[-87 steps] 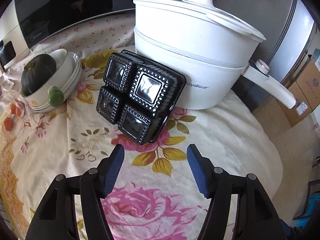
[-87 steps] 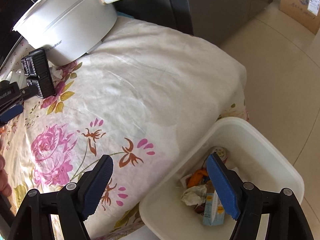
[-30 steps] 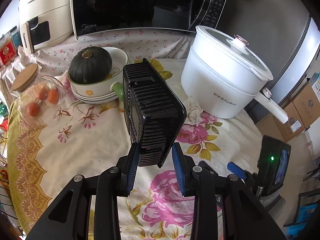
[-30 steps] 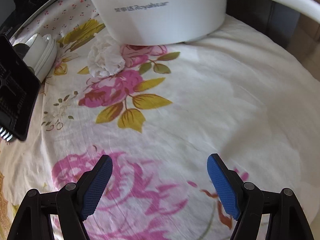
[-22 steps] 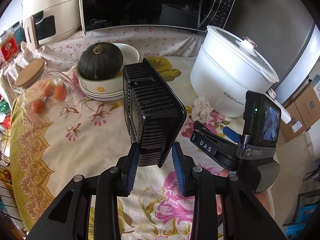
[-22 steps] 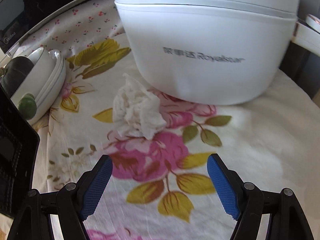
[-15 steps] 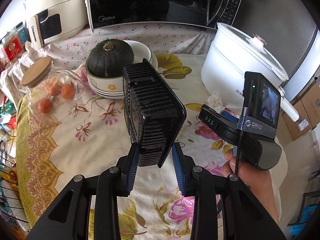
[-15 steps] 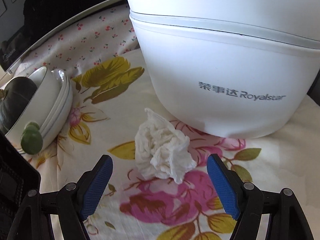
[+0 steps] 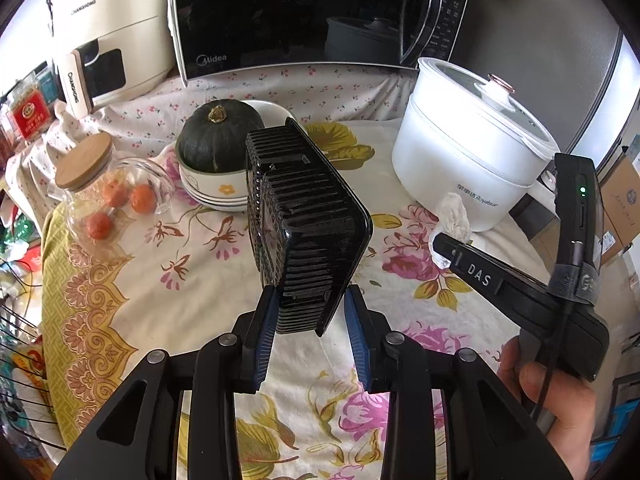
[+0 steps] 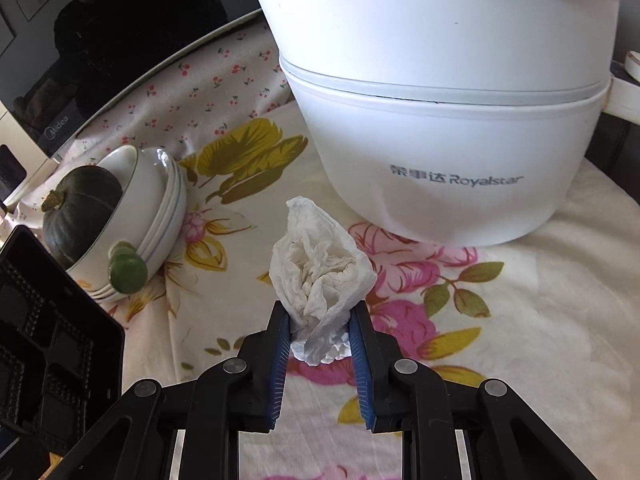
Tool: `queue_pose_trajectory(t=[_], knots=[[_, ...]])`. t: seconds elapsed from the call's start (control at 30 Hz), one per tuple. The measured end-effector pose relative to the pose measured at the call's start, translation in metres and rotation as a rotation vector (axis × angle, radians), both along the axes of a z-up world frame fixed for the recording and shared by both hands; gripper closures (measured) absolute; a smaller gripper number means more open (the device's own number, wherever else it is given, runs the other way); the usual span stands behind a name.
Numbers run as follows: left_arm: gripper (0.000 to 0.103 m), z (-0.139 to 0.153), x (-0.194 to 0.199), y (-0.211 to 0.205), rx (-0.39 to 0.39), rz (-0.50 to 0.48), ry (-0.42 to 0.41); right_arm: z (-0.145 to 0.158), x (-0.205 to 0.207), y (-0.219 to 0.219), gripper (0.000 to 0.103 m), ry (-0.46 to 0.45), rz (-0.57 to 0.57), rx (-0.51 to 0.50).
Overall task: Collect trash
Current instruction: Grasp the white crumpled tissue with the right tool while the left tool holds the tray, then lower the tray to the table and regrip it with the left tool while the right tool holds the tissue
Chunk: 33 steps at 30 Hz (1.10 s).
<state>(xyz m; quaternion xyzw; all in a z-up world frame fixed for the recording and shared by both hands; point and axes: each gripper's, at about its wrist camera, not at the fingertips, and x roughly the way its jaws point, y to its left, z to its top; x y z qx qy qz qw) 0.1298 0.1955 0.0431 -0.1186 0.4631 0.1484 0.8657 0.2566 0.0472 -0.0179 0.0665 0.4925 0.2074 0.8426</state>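
Observation:
My left gripper is shut on a black plastic food tray and holds it on edge above the flowered tablecloth. The tray's corner also shows in the right wrist view at the lower left. My right gripper is shut on a crumpled white tissue just in front of the white pot. In the left wrist view the right gripper's body reaches toward the tissue; its fingertips are hidden there.
A white Royalstar pot stands right behind the tissue. Stacked bowls with a dark green squash sit to the left, with a glass jar of orange fruit. A microwave and a cream appliance line the back.
My right gripper moved forward to the tissue and closed on it. My left gripper kept hold of the black tray and drew back a little from the table.

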Motion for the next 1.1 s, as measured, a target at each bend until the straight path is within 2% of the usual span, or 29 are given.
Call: queue_pose_trajectory(t=[0.13,0.2,0.27,0.37,0.47,0.67,0.83,0.97,1.03,1.1], knots=[[0.067,0.014,-0.007,-0.016,0.079,-0.016,-0.026,0.010,-0.019,-0.015,0.077,0.055,-0.017,0.005],[0.067,0.024,-0.010,-0.024,0.106,-0.029,-0.048,0.022,-0.029,-0.022,0.077,0.067,-0.011,0.052],[0.067,0.034,-0.014,-0.033,0.122,-0.042,-0.073,0.037,-0.041,-0.031,0.077,0.032,-0.004,0.070],[0.067,0.045,-0.019,-0.048,0.126,-0.067,-0.110,0.055,-0.063,-0.044,0.077,-0.046,-0.006,0.035],[0.067,0.052,-0.021,-0.066,0.137,-0.098,-0.133,0.060,-0.084,-0.065,0.077,-0.060,-0.017,0.043],[0.067,0.055,-0.029,-0.117,0.066,-0.185,-0.154,0.056,-0.120,-0.124,0.077,-0.032,-0.077,0.043],[0.068,0.053,-0.044,-0.164,0.082,-0.264,-0.179,0.068,-0.147,-0.164,0.076,-0.082,-0.109,0.023],[0.069,0.047,-0.054,-0.189,0.031,-0.295,-0.172,0.070,-0.164,-0.198,0.076,-0.064,-0.153,0.091],[0.070,0.043,-0.057,-0.206,0.034,-0.318,-0.166,0.068,-0.172,-0.213,0.076,-0.057,-0.184,0.103],[0.076,0.039,-0.060,-0.224,0.041,-0.362,-0.161,0.066,-0.180,-0.226,0.076,-0.057,-0.212,0.110]])
